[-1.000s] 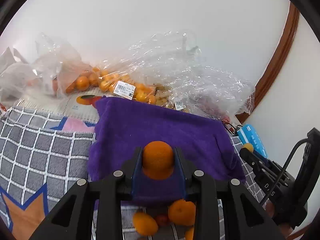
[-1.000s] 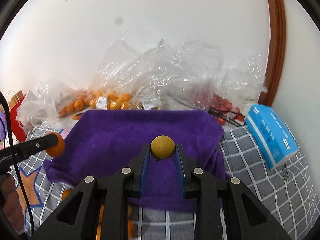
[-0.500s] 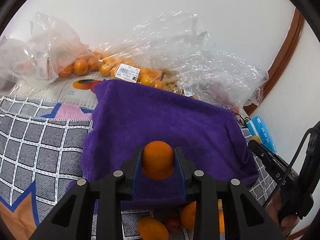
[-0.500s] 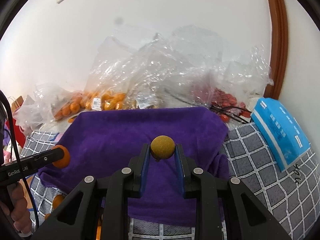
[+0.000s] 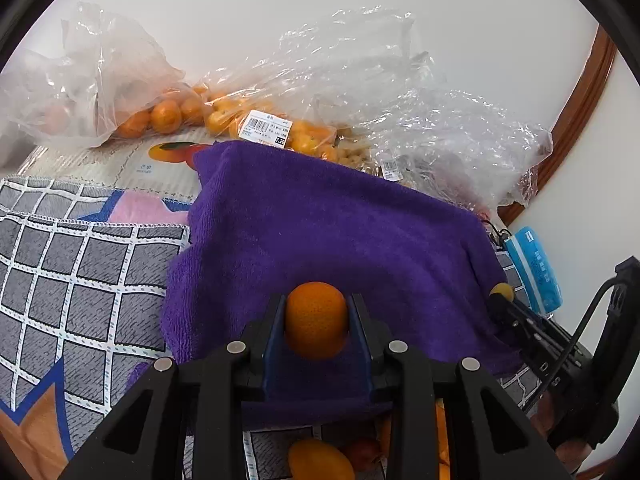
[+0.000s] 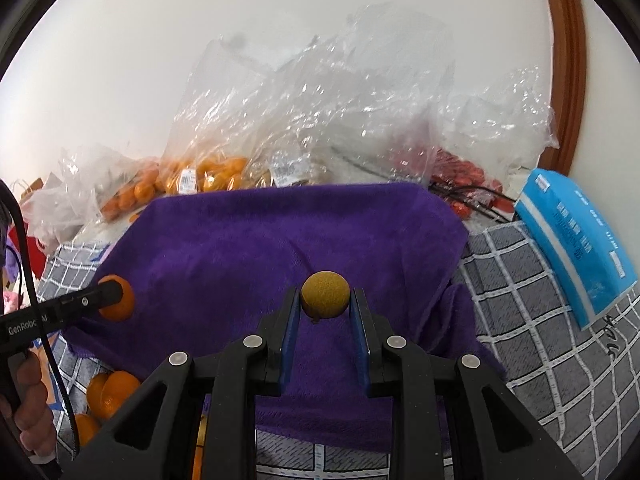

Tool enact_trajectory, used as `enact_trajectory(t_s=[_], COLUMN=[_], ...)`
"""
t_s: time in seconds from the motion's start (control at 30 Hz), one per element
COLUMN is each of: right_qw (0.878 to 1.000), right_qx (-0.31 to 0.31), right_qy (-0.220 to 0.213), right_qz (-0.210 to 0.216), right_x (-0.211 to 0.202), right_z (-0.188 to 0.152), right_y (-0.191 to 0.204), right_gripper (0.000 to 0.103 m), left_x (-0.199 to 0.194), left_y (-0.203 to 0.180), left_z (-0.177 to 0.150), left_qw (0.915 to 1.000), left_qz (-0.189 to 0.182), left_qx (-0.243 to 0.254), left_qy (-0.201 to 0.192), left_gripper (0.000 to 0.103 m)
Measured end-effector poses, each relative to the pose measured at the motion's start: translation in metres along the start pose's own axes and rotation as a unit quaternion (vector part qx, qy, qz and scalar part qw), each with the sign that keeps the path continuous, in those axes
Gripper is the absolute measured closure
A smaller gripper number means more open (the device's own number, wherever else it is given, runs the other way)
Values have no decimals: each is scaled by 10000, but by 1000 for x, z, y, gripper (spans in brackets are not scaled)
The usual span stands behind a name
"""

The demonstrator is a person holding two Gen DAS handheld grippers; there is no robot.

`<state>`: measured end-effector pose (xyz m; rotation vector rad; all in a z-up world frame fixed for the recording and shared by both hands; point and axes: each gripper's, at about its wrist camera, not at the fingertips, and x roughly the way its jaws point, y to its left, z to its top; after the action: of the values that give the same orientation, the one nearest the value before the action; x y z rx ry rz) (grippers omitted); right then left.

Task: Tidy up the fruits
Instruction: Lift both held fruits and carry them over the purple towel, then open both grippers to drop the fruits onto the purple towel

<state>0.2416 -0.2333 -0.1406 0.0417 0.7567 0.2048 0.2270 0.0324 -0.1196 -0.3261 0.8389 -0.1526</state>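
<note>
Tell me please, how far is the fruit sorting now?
Nothing lies yet on the purple towel. In hand: the left gripper is shut on a round orange mandarin, the right gripper on a small brownish-yellow round fruit. Left: loose orange fruits at the towel's near edge.

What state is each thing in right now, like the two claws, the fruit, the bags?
Left gripper: shut on orange.
Right gripper: shut on brown fruit.
Purple towel: spread out, rumpled.
Plastic bags: crumpled, some holding fruit.
Blue packet: lying tilted.
</note>
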Motion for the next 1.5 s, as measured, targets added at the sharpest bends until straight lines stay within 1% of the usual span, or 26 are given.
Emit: enact_trajectory(t_s=[0.13, 0.37, 0.6, 0.87, 0.9, 0.93, 0.97, 1.03, 1.1, 1.17, 1.23, 1.3, 1.37, 1.43, 1.5], right_qw=[9999, 9997, 9995, 9994, 9994, 9994, 9994, 9996, 9997, 9998, 9999, 9999, 9998, 9999, 9999], right_qx=[-111, -41, -73, -150, -154, -160, -163, -162, -144, -115, -53, 3, 54, 100, 85], right_qy=[76, 222, 269, 295, 291, 285, 276, 235, 196, 168, 132, 136, 178, 95, 15], right_qz=[-82, -82, -145, -121, -112, -96, -86, -66, -53, -42, -50, -100, -122, -64, -51], right_x=[4, 11, 14, 15, 15, 14, 13, 11, 9, 7, 3, 1, -1, -6, -12], right_z=[-3, -6, -8, -10, -10, -10, -10, -10, -9, -9, -8, -8, -7, -7, -6], right_y=[5, 4, 4, 9, 9, 9, 9, 9, 9, 9, 8, 7, 7, 7, 8], right_gripper=[78, 78, 78, 77, 76, 71, 64, 54, 50, 43, 38, 37, 37, 37, 37], left_x=[2, 6, 9, 9, 9, 10, 9, 9, 8, 6, 2, -2, -8, -13, -18], left_y=[0, -1, -3, -4, -4, -4, -4, -3, -2, -2, -4, -5, -8, -11, -15], left_z=[-1, -3, -4, -5, -5, -5, -5, -5, -5, -5, -5, -4, -4, -3, -2], left_qw=[10000, 10000, 9999, 9998, 9998, 9998, 9997, 9997, 9997, 9999, 9999, 9998, 9996, 9994, 9989], left_qz=[-12, 25, 68, 92, 93, 100, 104, 106, 106, 65, 64, 104, 115, 142, 232], left_qx=[7, 40, 107, 140, 143, 146, 148, 140, 125, 107, 120, 156, 228, 283, 352], left_qy=[35, 72, 99, 108, 115, 129, 135, 147, 161, 116, 67, -5, -103, -161, -227], left_gripper=[73, 73, 73, 73, 73, 73, 73, 73, 73, 71, 66, 55, 55, 54, 47])
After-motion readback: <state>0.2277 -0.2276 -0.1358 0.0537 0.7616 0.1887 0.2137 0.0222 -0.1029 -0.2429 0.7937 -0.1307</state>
